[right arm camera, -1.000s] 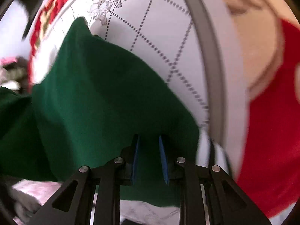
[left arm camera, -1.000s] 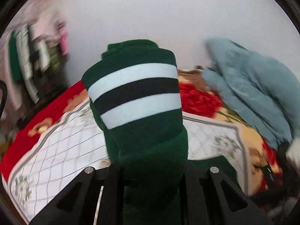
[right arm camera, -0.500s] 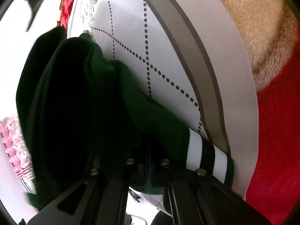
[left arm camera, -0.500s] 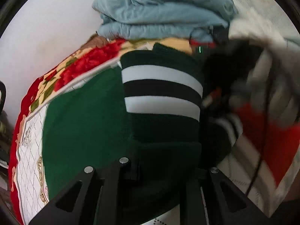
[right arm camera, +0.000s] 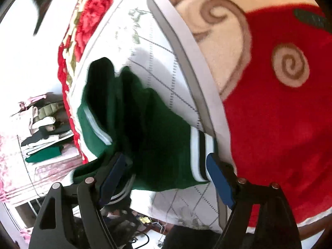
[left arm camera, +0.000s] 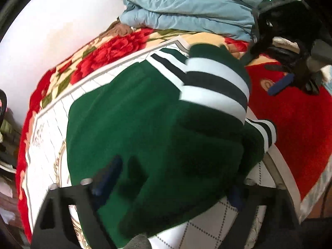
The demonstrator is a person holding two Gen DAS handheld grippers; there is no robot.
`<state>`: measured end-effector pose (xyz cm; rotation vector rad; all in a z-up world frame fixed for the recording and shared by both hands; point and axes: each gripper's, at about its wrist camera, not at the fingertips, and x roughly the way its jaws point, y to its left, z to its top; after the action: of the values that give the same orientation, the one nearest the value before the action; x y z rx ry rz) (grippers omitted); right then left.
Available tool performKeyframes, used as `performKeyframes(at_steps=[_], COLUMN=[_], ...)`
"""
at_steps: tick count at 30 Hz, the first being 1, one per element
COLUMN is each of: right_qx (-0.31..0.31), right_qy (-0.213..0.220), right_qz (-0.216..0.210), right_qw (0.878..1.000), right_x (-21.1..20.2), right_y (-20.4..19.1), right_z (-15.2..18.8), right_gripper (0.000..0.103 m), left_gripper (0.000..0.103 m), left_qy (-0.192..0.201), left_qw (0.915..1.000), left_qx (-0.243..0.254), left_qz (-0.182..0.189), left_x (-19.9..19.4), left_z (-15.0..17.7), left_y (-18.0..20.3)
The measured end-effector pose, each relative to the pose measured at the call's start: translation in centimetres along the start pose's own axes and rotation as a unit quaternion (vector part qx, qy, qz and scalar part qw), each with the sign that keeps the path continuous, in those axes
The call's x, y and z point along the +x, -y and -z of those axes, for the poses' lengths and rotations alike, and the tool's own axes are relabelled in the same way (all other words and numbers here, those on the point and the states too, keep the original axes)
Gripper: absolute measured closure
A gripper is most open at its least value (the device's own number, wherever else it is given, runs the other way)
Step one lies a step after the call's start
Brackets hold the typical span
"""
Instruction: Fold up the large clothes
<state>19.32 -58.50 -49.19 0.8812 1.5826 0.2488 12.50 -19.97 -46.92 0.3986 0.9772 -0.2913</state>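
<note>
Your left gripper (left arm camera: 170, 188): jaws just opened wide, green sweater (left arm camera: 145, 124) lies between them, pads not pressing. Your right gripper (right arm camera: 168, 176): jaws just opened too, striped cuff (right arm camera: 200, 155) between blue pads, not clamped. Sweater lies folded on white quilted mat (left arm camera: 47, 137) over red floral blanket (left arm camera: 290, 128) on bed. Light-blue duvet (left arm camera: 186, 6) piled beyond.

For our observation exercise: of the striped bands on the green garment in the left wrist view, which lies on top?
The broad cuff, white-black-white, folded across the green garment. The narrower striped bands peek out beneath it at the edges.
</note>
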Motion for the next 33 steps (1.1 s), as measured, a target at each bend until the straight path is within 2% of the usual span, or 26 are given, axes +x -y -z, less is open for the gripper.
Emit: performKeyframes(at_steps=[5, 6, 8, 10, 11, 12, 13, 14, 15, 16, 18, 20, 22, 24, 25, 27, 28, 33], right_qx=[-0.034, -0.038, -0.036, -0.024, -0.023, -0.04, -0.056, -0.071, -0.082, -0.076, -0.043, -0.069, -0.076, -0.089, -0.097, -0.126, -0.141, -0.191], right_qy=[-0.012, -0.013, -0.029, -0.051, -0.063, -0.076, -0.073, -0.063, -0.056, -0.05, -0.052, -0.056, -0.045, 0.004, 0.026, 0.06, 0.063, 0.047], right_qz=[-0.004, -0.004, -0.014, -0.035, -0.02, 0.018, 0.063, 0.104, 0.132, 0.149, 0.137, 0.145, 0.162, 0.173, 0.173, 0.157, 0.15, 0.169], right_qw=[0.999, 0.999, 0.999, 0.998, 0.998, 0.996, 0.994, 0.99, 0.986, 0.985, 0.988, 0.985, 0.983, 0.981, 0.98, 0.978, 0.977, 0.966], right_x=[0.0, 0.1, 1.6, 3.9, 5.2, 6.5, 7.2, 7.5, 7.7, 7.9, 8.3, 8.0, 6.6, 3.9, 2.8, 1.5, 1.8, 7.3], right_y=[-3.1, -3.3, -4.0, -4.3, -4.3, -4.3, -4.3, -4.2, -3.9, -3.1, -1.3, -2.6, -4.2, -6.5, -7.7, -11.0, -12.6, -18.2], right_z=[-0.4, 0.6, 0.6, 0.2, 0.2, 0.4, 0.7, 1.1, 1.4, 1.6, 1.9, 1.9, 1.9, 1.7, 1.5, 0.7, 0.3, -2.6], right_gripper=[0.02, 0.02, 0.019, 0.012, 0.012, 0.015, 0.048, 0.061, 0.083, 0.085, 0.085, 0.084, 0.077, 0.073, 0.066, 0.063, 0.063, 0.063], left_gripper=[0.006, 0.006, 0.006, 0.006, 0.006, 0.006, 0.006, 0.006, 0.006, 0.006, 0.006, 0.006, 0.006, 0.006, 0.006, 0.006, 0.006, 0.005], left_qy=[-0.018, -0.022, -0.03, -0.039, -0.042, -0.045, -0.048, -0.052, -0.058, -0.067, -0.079, -0.084, -0.086, -0.082, -0.084, -0.087, -0.092, -0.134], left_qw=[0.9994, 0.999, 0.9979, 0.9959, 0.9949, 0.9935, 0.991, 0.9887, 0.9853, 0.9811, 0.9738, 0.9681, 0.9593, 0.9527, 0.9503, 0.9473, 0.945, 0.9449], left_qx=[-0.022, -0.03, -0.048, -0.075, -0.085, -0.1, -0.122, -0.139, -0.16, -0.182, -0.213, -0.233, -0.262, -0.284, -0.29, -0.297, -0.301, -0.287], left_qz=[0.02, 0.025, 0.031, 0.034, 0.033, 0.029, 0.024, 0.021, 0.014, 0.003, -0.013, -0.035, -0.061, -0.071, -0.078, -0.084, -0.09, -0.082], left_x=[-1.2, -1.6, -2.1, -2.6, -2.8, -3.0, -3.2, -3.2, -3.1, -2.8, -2.0, -1.3, -0.4, 0.8, 1.5, 3.5, 5.2, 11.5], left_z=[1.0, 1.1, 1.2, 1.2, 1.2, 1.2, 1.2, 1.2, 1.3, 1.2, 0.9, 0.4, -0.8, -2.1, -2.7, -4.2, -5.2, -6.7], left_y=[-0.4, -0.6, -1.2, -2.1, -2.6, -3.3, -4.3, -5.1, -6.1, -7.4, -9.8, -11.6, -14.3, -16.4, -17.1, -18.3, -19.0, -20.1])
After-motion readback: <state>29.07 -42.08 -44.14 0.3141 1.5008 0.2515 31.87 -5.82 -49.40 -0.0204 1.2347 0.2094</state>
